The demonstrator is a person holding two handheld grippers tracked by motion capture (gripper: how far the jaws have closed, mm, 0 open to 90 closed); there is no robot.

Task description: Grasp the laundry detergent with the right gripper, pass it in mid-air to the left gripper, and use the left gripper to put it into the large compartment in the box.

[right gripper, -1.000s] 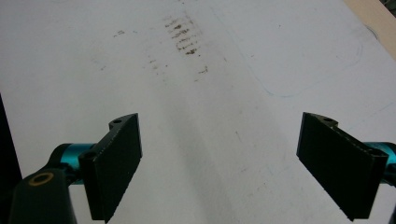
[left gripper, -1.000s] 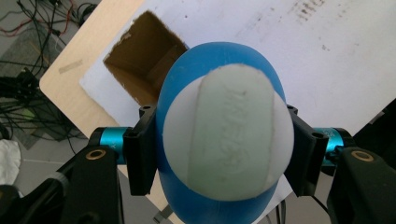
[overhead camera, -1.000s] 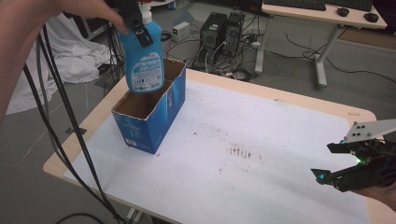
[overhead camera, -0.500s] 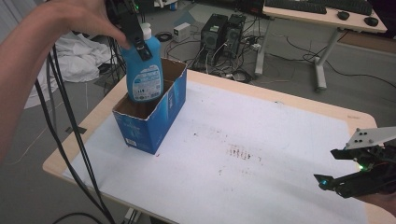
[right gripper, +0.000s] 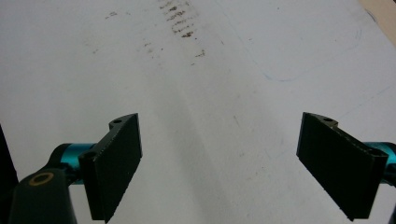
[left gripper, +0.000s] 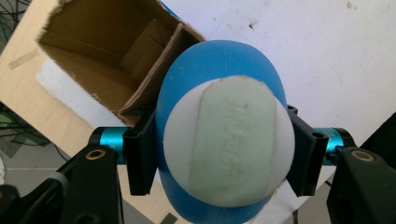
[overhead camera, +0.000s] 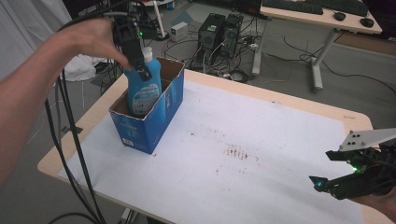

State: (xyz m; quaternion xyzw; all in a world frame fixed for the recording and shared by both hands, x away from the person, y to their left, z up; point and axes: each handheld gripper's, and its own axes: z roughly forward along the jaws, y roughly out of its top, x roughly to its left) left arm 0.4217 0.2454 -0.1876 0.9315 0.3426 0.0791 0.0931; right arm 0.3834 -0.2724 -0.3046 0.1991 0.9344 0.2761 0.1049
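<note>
Overhead, left gripper point(overhead camera: 140, 65) jaws pinching blue bottle point(overhead camera: 142, 91) inside box point(overhead camera: 161, 112); right gripper point(right gripper: 219, 163) jaws spread.

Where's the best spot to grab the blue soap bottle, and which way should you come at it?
Probably high up, at the shoulders just under the white cap, coming straight down from above. The blue bottle stands upright in the open-topped cardboard box, whose walls hide its lower body, so only the top is free. The left gripper already clamps it there, one jaw on each side.
</note>
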